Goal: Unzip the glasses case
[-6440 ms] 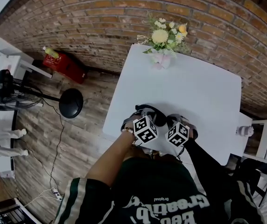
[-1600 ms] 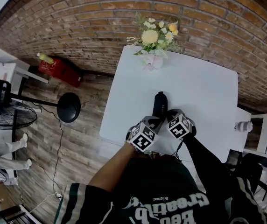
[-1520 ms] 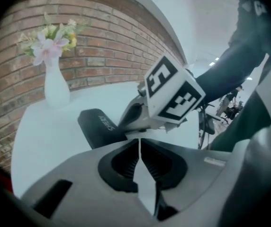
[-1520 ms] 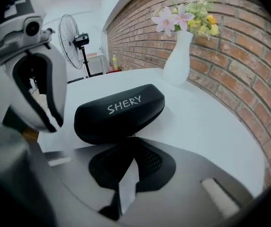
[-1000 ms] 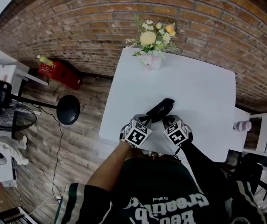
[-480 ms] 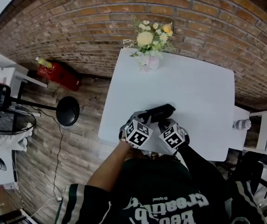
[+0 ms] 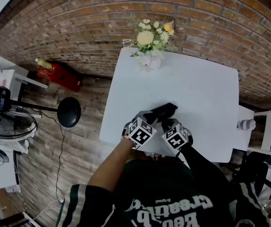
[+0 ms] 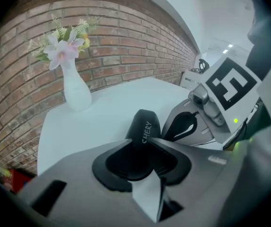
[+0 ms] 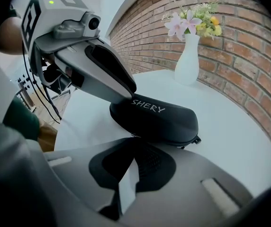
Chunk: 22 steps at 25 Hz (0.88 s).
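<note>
Swung crosswise, the glasses case [image 7: 161,111] lies near the desk's [image 7: 197,89] front edge; my left gripper [image 8: 145,140] has just been opening around its end, right gripper [image 9: 135,136] closed.

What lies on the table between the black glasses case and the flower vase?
Nothing: in the head view, only bare white table lies between the glasses case and the vase.

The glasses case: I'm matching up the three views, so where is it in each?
Head view: glasses case just below centre, slanting up to the right.
Left gripper view: glasses case at centre, end-on.
Right gripper view: glasses case at centre, lengthwise.
Shared landmark: the white flower vase, beyond it in every view.
</note>
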Motion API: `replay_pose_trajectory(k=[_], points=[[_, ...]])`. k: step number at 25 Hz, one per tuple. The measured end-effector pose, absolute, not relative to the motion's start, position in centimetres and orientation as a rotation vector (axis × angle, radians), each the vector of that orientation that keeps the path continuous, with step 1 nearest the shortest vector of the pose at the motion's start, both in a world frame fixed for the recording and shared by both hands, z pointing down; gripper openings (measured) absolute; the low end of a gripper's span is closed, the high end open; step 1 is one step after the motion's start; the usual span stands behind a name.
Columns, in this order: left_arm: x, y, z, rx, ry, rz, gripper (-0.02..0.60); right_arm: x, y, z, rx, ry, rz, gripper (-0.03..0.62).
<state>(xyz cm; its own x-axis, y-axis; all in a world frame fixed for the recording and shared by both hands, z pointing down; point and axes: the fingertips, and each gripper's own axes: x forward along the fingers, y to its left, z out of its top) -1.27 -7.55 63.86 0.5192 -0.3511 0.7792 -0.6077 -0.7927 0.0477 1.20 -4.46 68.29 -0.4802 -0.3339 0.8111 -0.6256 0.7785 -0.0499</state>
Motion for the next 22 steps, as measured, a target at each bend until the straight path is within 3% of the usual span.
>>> replay_pose_trajectory(k=[22], points=[[-1.2, -7.5, 63.9, 2.431, -0.786, 1.160, 0.100, 2.6, -5.0, 68.1, 0.772, -2.083, 0.398, 0.015]])
